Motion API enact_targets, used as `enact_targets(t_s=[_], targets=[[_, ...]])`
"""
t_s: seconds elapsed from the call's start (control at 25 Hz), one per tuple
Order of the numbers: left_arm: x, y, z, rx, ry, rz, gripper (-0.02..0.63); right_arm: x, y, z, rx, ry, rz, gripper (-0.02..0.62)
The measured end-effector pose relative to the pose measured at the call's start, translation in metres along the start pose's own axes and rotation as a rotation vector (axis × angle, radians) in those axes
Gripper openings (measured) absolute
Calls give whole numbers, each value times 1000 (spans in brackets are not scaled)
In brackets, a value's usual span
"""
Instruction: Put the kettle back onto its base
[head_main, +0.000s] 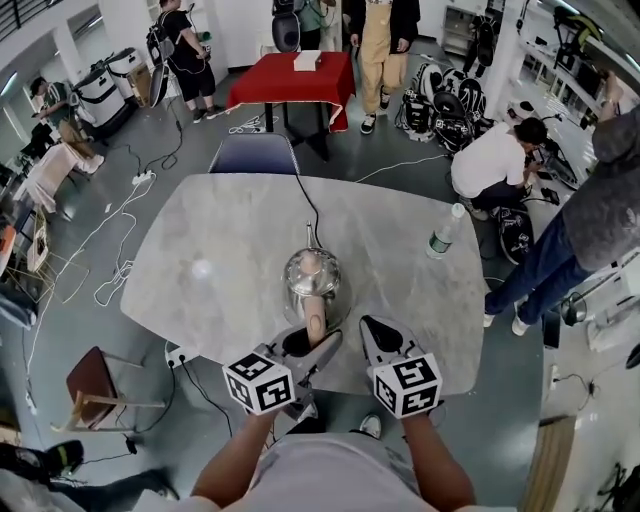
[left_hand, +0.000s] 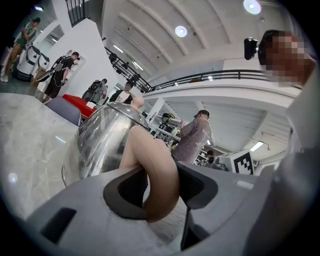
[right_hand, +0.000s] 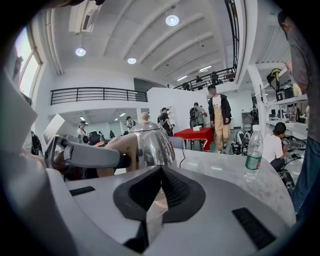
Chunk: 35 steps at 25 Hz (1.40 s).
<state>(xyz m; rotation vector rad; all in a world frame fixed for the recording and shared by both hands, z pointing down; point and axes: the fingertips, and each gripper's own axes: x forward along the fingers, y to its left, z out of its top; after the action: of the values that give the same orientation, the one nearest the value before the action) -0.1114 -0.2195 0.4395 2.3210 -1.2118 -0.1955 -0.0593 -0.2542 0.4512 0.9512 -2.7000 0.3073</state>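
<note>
Here, a shiny domed steel kettle (head_main: 311, 281) with beige handle (head_main: 315, 320).

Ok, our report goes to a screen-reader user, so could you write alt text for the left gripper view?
The left tool grips the beige handle of a shiny steel kettle, with a grey marble table spreading to the left. Behind, people stand about a bright white hall.
</note>
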Motion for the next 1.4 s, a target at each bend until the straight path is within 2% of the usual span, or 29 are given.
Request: enact_targets(t_s=[0.68, 1.12, 1.4], targets=[[-1, 48, -7, 9, 115, -151, 164, 27, 9, 1, 39, 9, -180, 5], [10, 52, -12, 31, 159, -237, 164, 19, 15, -6, 57, 15, -270, 3], [17, 51, -18, 41, 184, -267, 164, 16, 16, -10, 70, 21, -293, 3]])
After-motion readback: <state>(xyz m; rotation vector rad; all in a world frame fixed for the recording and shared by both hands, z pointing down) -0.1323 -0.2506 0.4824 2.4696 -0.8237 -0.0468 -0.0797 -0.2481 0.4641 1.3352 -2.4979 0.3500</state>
